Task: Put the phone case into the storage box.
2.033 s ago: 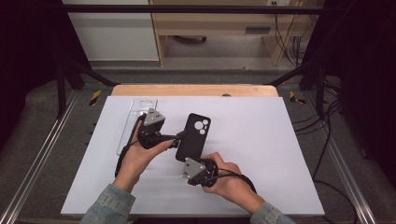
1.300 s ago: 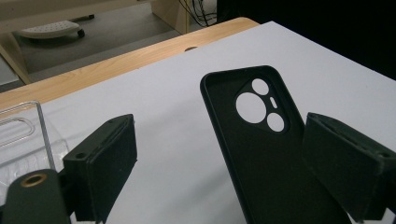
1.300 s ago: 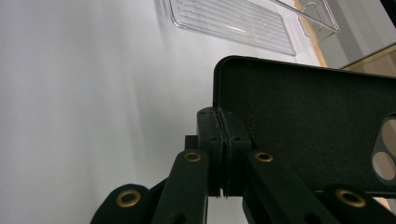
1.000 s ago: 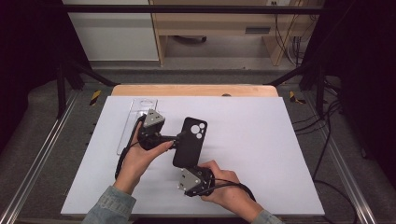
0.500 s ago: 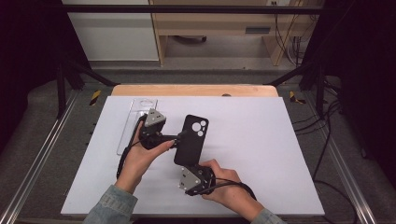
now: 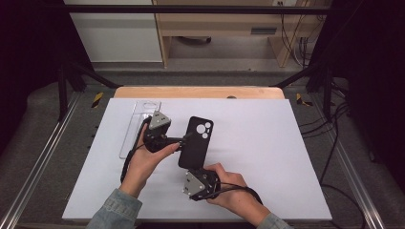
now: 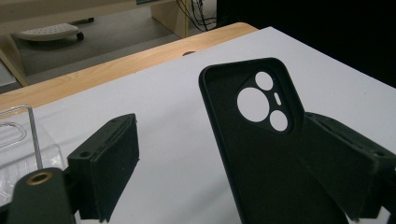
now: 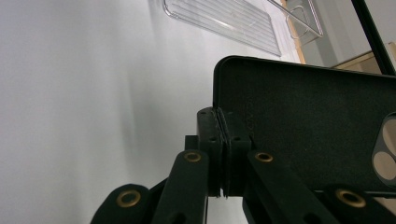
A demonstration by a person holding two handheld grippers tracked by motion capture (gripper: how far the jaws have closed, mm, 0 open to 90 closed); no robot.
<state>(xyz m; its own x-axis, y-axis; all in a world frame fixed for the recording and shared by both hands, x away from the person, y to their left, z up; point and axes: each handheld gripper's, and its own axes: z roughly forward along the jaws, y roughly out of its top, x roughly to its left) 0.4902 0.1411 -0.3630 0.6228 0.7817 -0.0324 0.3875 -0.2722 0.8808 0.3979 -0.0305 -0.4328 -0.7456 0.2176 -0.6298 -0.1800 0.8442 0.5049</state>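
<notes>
High view: black phone case (image 6: 196, 142) lengthwise, camera cutouts at far end.

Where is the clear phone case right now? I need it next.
In the high view, the clear phone case lies flat on the white table at the far left, just beyond the left gripper and left of the black phone case.

Black phone case (image 6: 195, 142), soft matte, w/ camera cutout (2 big holes, 1 smaller, 1 slot) at far end. Lifted off white mat (image 6: 286, 157), near its middle, long axis running away from person, tilted slightly right, open inner side facing left. Near bottom edge pinched; also seen in left gripper view (image 7: 261, 154) and right gripper view (image 8: 299, 126).
</notes>
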